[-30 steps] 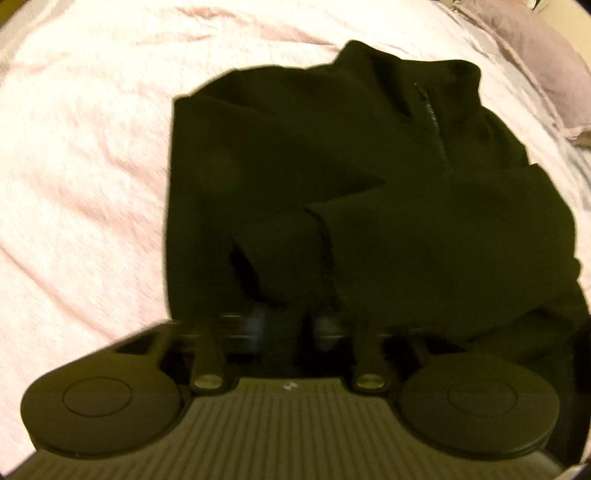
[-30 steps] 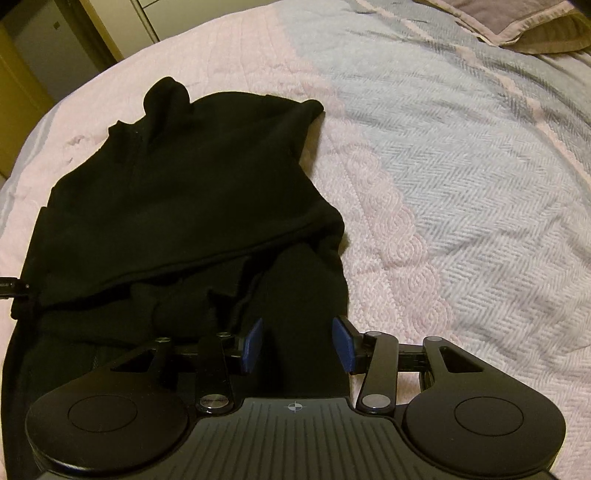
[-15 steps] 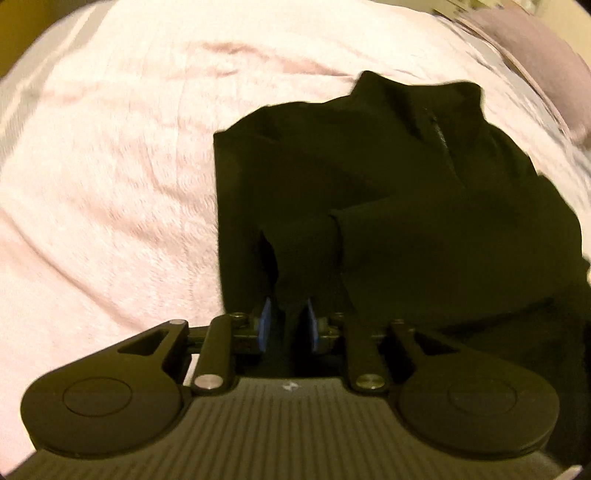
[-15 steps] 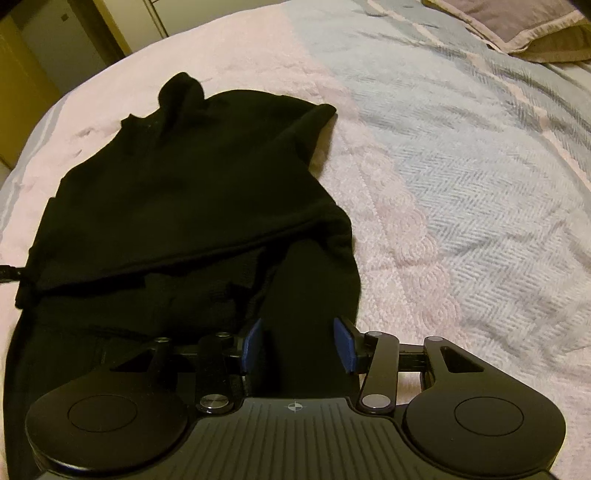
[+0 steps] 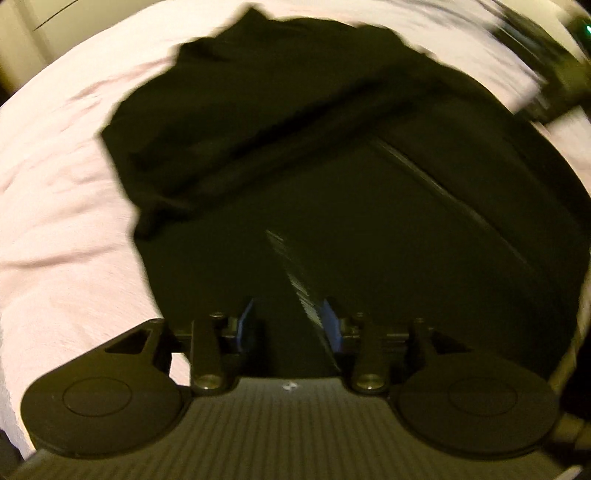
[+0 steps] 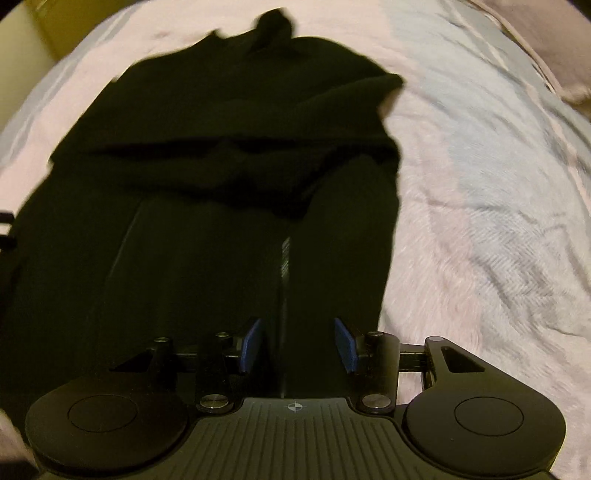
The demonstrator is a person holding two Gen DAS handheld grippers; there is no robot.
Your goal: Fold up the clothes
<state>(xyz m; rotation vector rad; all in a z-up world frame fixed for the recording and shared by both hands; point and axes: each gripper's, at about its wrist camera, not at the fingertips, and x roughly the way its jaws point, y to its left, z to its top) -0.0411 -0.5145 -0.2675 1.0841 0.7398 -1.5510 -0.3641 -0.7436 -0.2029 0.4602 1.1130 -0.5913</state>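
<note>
Pink bedspread point(image 5: 55, 206) all around, soft and wrinkled, pale blue stripe point(image 6: 491, 155) further right in the right wrist view. Black pullover point(image 5: 332, 166) spread flat on it, filling most of both views, sleeves folded across the body. Blurred picture on the left side, so fine detail lost.

Left gripper point(image 5: 290, 326) over the lower part of the pullover, blue pads point(image 5: 246, 325) parted to a middling gap. Jaws just been opening. Dark cloth below and between them, with a pale ribbed streak point(image 5: 295, 280) running up from the gap; pads not pressing on anything, as far as the blur allows. Black blurred shape point(image 5: 546, 74), not identifiable, at the top right corner of that view.

Over to the right wrist view: pullover point(image 6: 229, 147) with its collar point(image 6: 275, 26) at the far end, right edge dropping off onto pink bedspread point(image 6: 443, 258). Right gripper point(image 6: 297, 343) above the near end of a folded sleeve point(image 6: 351, 240), pads point(image 6: 345, 347) standing apart at a medium width, jaws just been opening too. Sleeve cloth in the gap, pads clear of it on both sides. Pillow point(image 6: 546, 48) at the top right corner.
</note>
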